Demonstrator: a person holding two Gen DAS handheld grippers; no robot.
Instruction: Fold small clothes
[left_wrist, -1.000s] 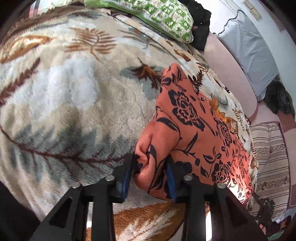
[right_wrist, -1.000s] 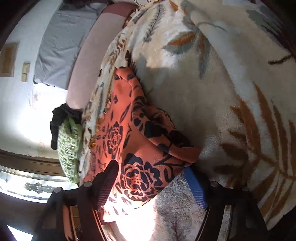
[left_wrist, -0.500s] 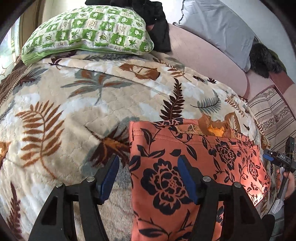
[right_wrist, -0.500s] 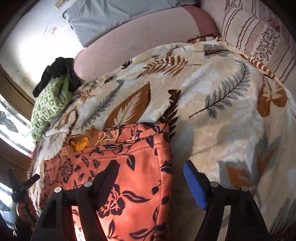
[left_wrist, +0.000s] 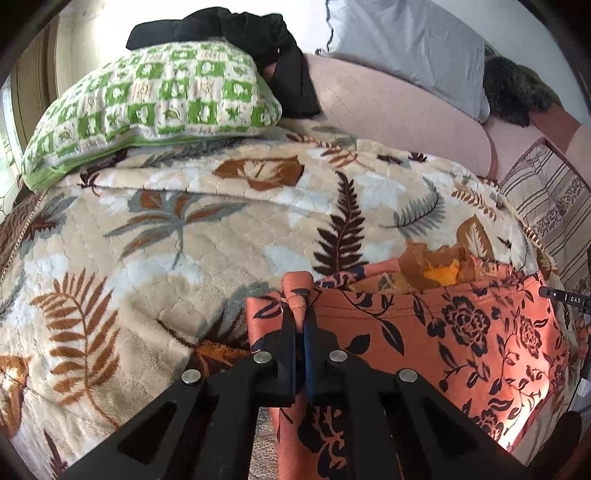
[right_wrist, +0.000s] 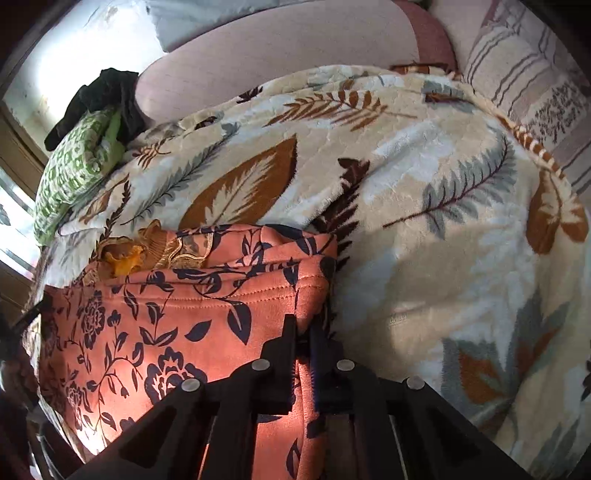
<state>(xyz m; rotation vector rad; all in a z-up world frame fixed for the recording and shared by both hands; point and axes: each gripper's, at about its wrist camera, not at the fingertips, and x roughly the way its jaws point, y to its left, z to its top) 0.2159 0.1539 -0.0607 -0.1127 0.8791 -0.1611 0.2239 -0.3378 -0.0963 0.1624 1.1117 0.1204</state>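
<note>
An orange garment with dark navy flowers (left_wrist: 443, 332) (right_wrist: 155, 325) lies spread on a leaf-patterned blanket (left_wrist: 166, 240) (right_wrist: 443, 221). My left gripper (left_wrist: 300, 317) is shut on a pinched fold at the garment's left top corner. My right gripper (right_wrist: 303, 332) is shut on the bunched cloth at its right top corner. A brown and yellow piece of cloth (left_wrist: 439, 266) (right_wrist: 129, 254) lies just beyond the garment's top edge. The near part of the garment is hidden under both gripper bodies.
A green and white checked pillow (left_wrist: 147, 99) with black clothes (left_wrist: 258, 33) lies at the far left of the bed. A pink mattress (left_wrist: 388, 107), a grey pillow (left_wrist: 413, 44) and a striped cushion (left_wrist: 546, 206) lie beyond.
Both grippers stood open over the flat garment half a second ago; now each is shut on a top corner, the cloth bunched up between its jaws. Both views rolled upright earlier.
</note>
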